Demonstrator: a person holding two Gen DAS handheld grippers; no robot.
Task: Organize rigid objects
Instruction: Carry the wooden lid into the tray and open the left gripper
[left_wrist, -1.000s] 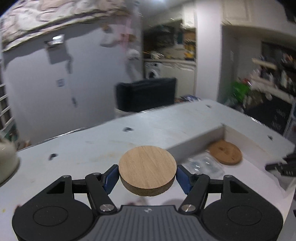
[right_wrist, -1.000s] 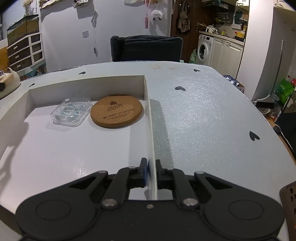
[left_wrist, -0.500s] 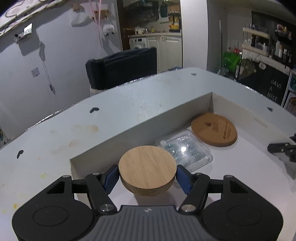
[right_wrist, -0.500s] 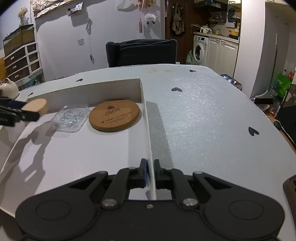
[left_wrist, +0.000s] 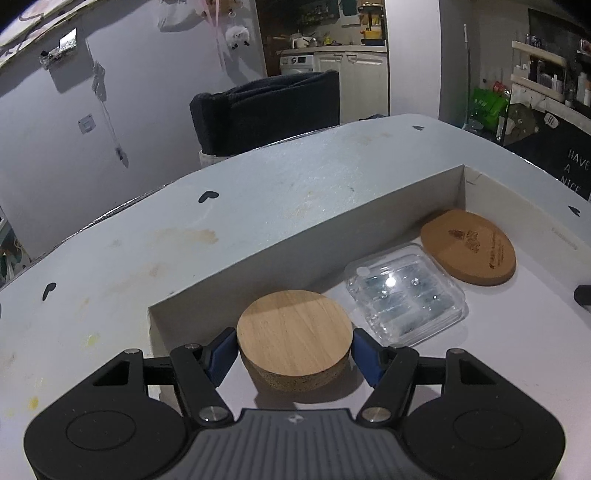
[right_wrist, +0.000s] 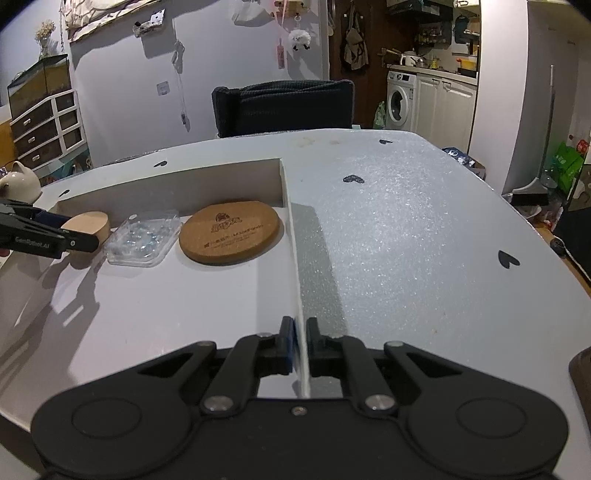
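My left gripper (left_wrist: 294, 347) is shut on a thick round wooden disc (left_wrist: 293, 334) and holds it low inside the white tray (left_wrist: 332, 221), near the tray's far left corner; the disc (right_wrist: 88, 226) shows in the right wrist view too. To its right lie a clear plastic case (left_wrist: 406, 297) and a round cork coaster (left_wrist: 469, 251), also seen in the right wrist view as the case (right_wrist: 142, 240) and the coaster (right_wrist: 229, 232). My right gripper (right_wrist: 300, 345) is shut on the tray's right wall (right_wrist: 295, 266) at its near end.
The tray sits on a pale table (right_wrist: 406, 236) with black heart marks. A dark chair (right_wrist: 284, 107) stands behind the table. A cream teapot (right_wrist: 20, 182) is at the far left. Open table surface lies right of the tray.
My left gripper has carried the wooden disc over the tray's back wall and down into the tray, left of the plastic case. My right gripper stays clamped on the tray wall.
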